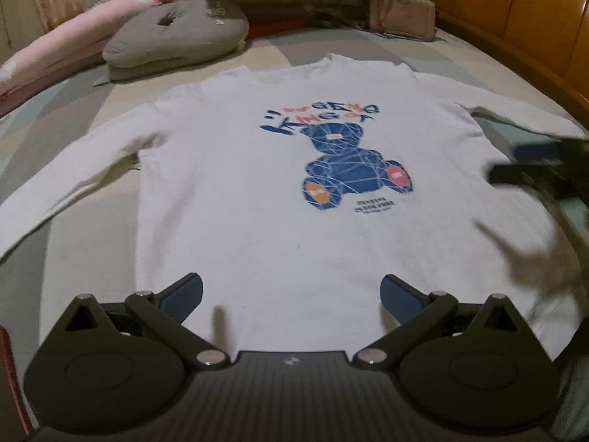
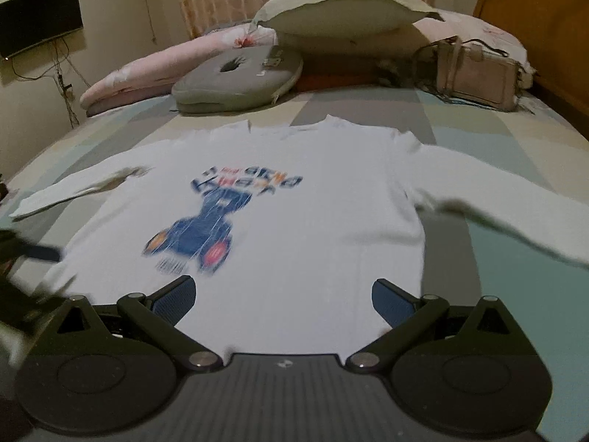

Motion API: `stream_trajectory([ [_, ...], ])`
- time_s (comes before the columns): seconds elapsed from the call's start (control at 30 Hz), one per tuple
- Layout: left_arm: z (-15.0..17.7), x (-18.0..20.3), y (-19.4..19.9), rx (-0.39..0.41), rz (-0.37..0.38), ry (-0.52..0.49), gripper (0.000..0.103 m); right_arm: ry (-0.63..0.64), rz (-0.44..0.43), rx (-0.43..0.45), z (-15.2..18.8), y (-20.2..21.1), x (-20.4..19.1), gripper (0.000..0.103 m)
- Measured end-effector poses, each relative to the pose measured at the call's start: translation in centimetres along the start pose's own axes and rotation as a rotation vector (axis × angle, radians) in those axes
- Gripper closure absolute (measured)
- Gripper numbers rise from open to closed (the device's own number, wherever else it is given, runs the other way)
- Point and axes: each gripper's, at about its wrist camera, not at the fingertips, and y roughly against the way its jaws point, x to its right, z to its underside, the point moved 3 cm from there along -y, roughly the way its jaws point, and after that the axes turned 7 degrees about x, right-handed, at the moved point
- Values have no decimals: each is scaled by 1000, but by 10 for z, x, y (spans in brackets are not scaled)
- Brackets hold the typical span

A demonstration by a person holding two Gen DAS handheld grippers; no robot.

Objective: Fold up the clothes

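A white long-sleeved sweater (image 1: 257,191) with a blue bear print (image 1: 353,162) lies flat, face up, on the bed, sleeves spread to both sides. My left gripper (image 1: 291,294) is open and empty above the sweater's hem. My right gripper (image 2: 283,300) is open and empty, also above the hem, nearer the right side of the sweater (image 2: 313,221). The right gripper shows blurred at the right edge of the left wrist view (image 1: 537,173). The left gripper shows blurred at the left edge of the right wrist view (image 2: 33,254).
The bed sheet (image 2: 497,140) has pale checks. Behind the collar lie a grey cushion (image 2: 239,77), a pink quilt roll (image 2: 147,70), a large pillow (image 2: 342,11) and a beige handbag (image 2: 478,73). A wooden headboard (image 1: 515,18) runs along the right.
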Motion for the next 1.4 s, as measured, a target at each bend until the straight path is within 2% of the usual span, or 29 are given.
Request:
stream_trajectory([
  [0.17,-1,-11,-1,-13,-23,-3,1,11,-2,-19,-30,-61,13,0],
  [0.3,0,-14,-2,-23,-30,-8,1,26,47,-56,-26,-80,22,0],
  [0.47,1,-14,5,-18,-24,-15,1,12,109,-102,-6,-42,27,0],
  [0.7,0,-4,21,-2,4,-32,1,-21,-5,-54,34,40,-14,0],
  [0.8,1,5,29,4,-1,-43,1,-42,12,-102,60,42,-25,0],
  [0.9,5,13,43,20,3,-59,1,32,33,-69,75,46,-33,0],
  [0.97,7,16,51,25,-2,-60,1,88,45,-72,77,44,-37,0],
  [1.1,10,19,72,43,-50,-52,1,97,55,-87,76,45,-39,0],
  [1.27,15,28,98,71,-61,-86,1,125,62,-81,78,43,-39,0],
  [1.4,16,34,104,92,-70,-115,1,140,57,-79,79,43,-39,0],
])
